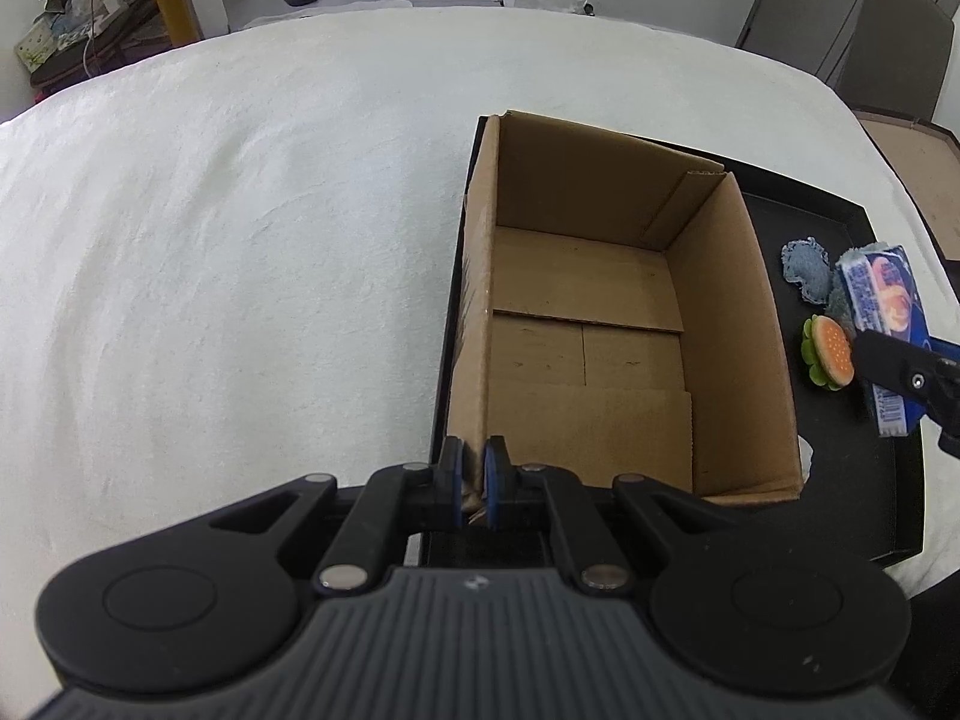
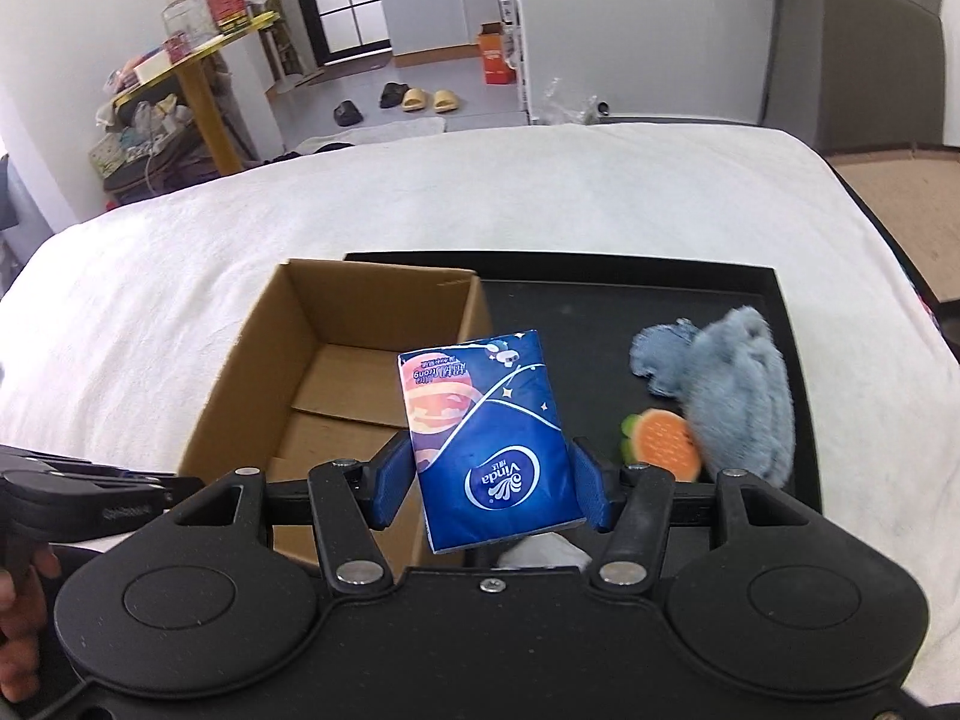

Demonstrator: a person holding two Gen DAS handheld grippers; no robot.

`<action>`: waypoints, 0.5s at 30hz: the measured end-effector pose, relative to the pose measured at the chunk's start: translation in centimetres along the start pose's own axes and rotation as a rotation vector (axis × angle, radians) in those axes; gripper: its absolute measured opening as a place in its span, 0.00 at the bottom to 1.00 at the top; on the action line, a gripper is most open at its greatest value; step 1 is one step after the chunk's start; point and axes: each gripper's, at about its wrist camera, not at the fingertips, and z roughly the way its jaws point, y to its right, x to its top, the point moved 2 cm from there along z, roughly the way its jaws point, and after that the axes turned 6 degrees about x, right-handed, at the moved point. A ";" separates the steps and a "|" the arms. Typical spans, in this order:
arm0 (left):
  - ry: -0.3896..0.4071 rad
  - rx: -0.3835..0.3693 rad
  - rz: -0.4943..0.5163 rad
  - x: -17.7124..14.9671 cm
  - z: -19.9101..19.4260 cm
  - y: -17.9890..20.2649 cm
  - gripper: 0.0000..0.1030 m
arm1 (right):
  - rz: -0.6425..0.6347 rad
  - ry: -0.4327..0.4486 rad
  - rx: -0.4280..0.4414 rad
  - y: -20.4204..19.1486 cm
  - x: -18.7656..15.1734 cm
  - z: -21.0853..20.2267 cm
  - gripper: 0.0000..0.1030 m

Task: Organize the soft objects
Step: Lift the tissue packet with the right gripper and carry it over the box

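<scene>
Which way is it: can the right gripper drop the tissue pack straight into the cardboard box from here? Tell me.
Probably yes: the right gripper holds the tissue pack near the cardboard box, whose top is open and floor bare.

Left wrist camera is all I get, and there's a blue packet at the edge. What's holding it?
Observer: The right gripper. Its blue pads squeeze both sides of the tissue pack, lifted clear of the tray.
Operator: What does it say on it?
Observer: A white Vinda logo, with an orange planet picture above it.
Operator: And the fluffy grey thing behind it?
Observer: A blue-grey plush cloth on the black tray, right of the cardboard box. It overlaps the toy burger.
</scene>
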 end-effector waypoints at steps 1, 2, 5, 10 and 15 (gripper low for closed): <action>0.003 0.003 -0.010 0.0 0.0 0.0 0.06 | -0.004 -0.001 0.004 -0.4 0.1 0.2 0.53; 0.005 -0.006 -0.017 0.0 0.0 -0.1 0.06 | -0.008 -0.003 0.007 -0.7 0.3 0.4 0.53; 0.003 -0.017 -0.029 0.1 0.1 -0.3 0.06 | -0.021 -0.010 0.015 -1.8 0.4 0.9 0.53; 0.007 -0.021 -0.048 0.2 0.4 -0.6 0.06 | -0.049 -0.027 0.029 -3.5 0.9 2.3 0.53; 0.015 -0.020 -0.060 0.1 0.7 -1.0 0.06 | -0.083 -0.026 0.054 -5.2 1.6 3.5 0.53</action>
